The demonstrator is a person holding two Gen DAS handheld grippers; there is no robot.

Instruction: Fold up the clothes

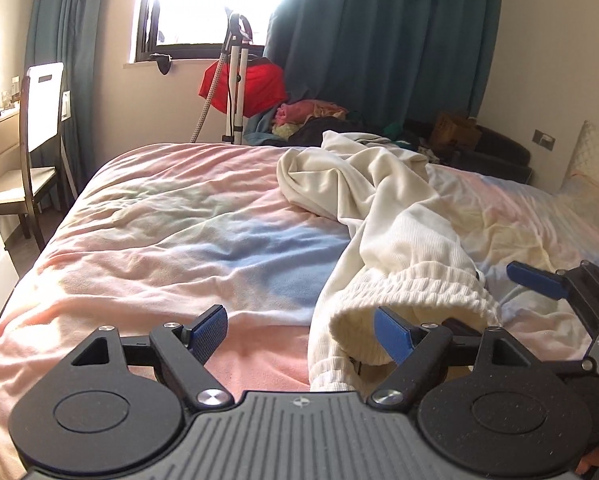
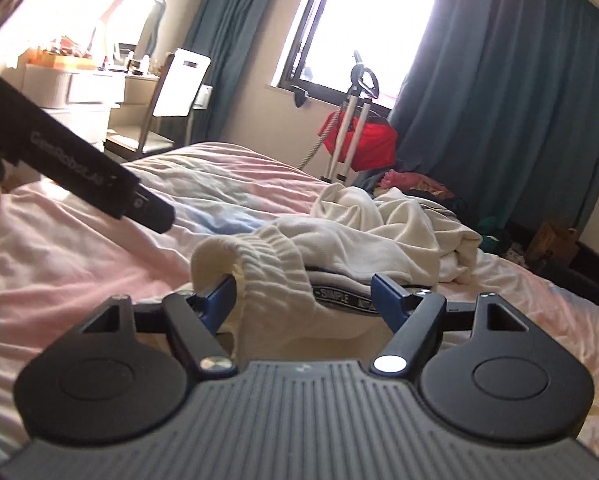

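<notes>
Cream-white ribbed trousers [image 1: 399, 216] lie crumpled on the bed, their elastic waistband [image 1: 411, 292] nearest me. My left gripper [image 1: 299, 332] is open; its right blue fingertip [image 1: 391, 336] sits inside the waistband opening, the left one over bare sheet. My right gripper [image 2: 303, 296] is open too, with the waistband [image 2: 275, 256] lying between its fingers and a printed inner label showing. The right gripper [image 1: 547, 284] also shows at the right edge of the left wrist view. The left gripper's black body [image 2: 79, 176] crosses the left of the right wrist view.
The bed has a pink, blue and yellow sheet [image 1: 171, 232]. A chair [image 1: 31, 152] and a dresser stand to the left. A garment steamer [image 1: 235, 80] with red cloth, a pile of clothes [image 1: 311, 116] and teal curtains [image 1: 379, 40] are beyond the bed.
</notes>
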